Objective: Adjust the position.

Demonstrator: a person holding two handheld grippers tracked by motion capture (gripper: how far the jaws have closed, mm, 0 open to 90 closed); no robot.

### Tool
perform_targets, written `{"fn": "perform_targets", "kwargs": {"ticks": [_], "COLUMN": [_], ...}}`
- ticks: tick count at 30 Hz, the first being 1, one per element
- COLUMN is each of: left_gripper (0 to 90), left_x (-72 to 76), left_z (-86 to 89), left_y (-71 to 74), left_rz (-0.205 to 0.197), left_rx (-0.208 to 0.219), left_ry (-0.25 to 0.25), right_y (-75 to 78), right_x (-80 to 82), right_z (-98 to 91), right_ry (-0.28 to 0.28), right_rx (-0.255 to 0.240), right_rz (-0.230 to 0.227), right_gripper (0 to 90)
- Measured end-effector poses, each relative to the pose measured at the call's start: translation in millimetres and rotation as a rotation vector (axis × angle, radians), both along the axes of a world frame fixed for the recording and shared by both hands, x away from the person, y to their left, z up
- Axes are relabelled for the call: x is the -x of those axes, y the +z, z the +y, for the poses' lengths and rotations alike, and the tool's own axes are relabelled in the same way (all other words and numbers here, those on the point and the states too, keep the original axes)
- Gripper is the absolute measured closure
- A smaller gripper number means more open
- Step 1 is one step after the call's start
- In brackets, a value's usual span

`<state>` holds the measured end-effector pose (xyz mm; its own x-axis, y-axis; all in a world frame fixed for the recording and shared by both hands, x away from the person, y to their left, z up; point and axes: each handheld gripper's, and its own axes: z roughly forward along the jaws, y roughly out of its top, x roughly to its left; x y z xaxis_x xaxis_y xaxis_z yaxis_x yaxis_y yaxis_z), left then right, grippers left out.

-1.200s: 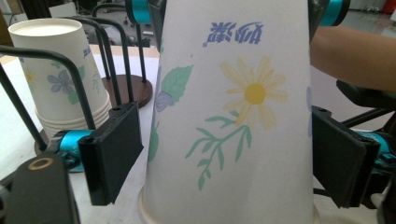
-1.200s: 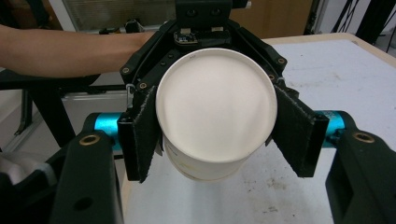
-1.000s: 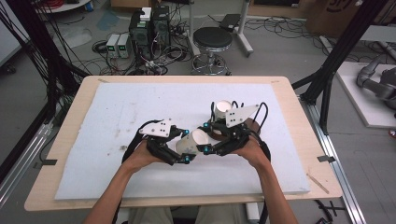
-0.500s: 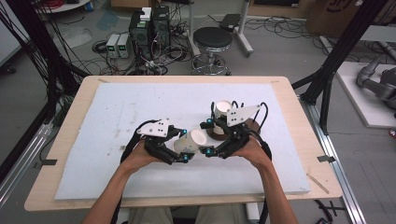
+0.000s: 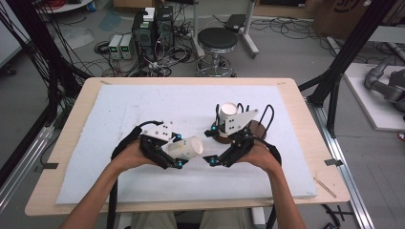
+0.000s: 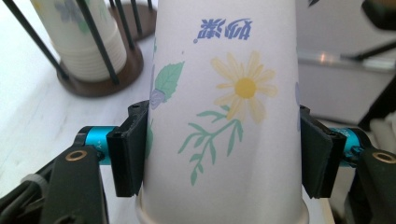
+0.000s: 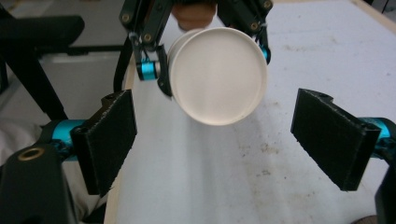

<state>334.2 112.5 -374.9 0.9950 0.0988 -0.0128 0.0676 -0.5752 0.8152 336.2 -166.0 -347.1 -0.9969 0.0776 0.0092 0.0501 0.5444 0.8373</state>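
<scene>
**Left gripper clamping paper cup, right gripper standing open**

Left gripper (image 5: 177, 151) is squeezing the paper cup (image 5: 186, 148) between both pads; the left gripper view is showing pads pressed on either side of the flower-printed wall (image 6: 224, 116). Cup is lying sideways above the white mat (image 5: 143, 109), base pointing toward 3 o'clock in the high view. Right gripper (image 5: 210, 160) is sitting just at 3 o'clock of the cup, jaws spread wide, nothing between them; its view is facing the cup's round base (image 7: 218, 77). Cup stack (image 5: 228, 114) is standing in its holder (image 5: 255, 130) at 1 o'clock of the held cup.
</scene>
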Motion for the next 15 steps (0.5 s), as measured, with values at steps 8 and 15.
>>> {"fn": "perform_targets", "kwargs": {"ticks": [8, 15], "left_gripper": [29.7, 29.7], "left_x": [-2.0, -3.6], "left_z": [-6.3, -11.5], "left_y": [9.8, 15.7], "left_rz": [0.007, 0.015], "left_rx": [-0.205, -0.318], "left_ry": [-0.029, -0.043], "right_y": [-0.9, -3.1], "right_x": [4.9, 7.7], "right_z": [9.8, 15.9], "right_ry": [-0.005, 0.005], "right_rx": [0.166, 0.254], "right_rz": [-0.027, -0.031], "right_gripper": [15.3, 15.8]}}
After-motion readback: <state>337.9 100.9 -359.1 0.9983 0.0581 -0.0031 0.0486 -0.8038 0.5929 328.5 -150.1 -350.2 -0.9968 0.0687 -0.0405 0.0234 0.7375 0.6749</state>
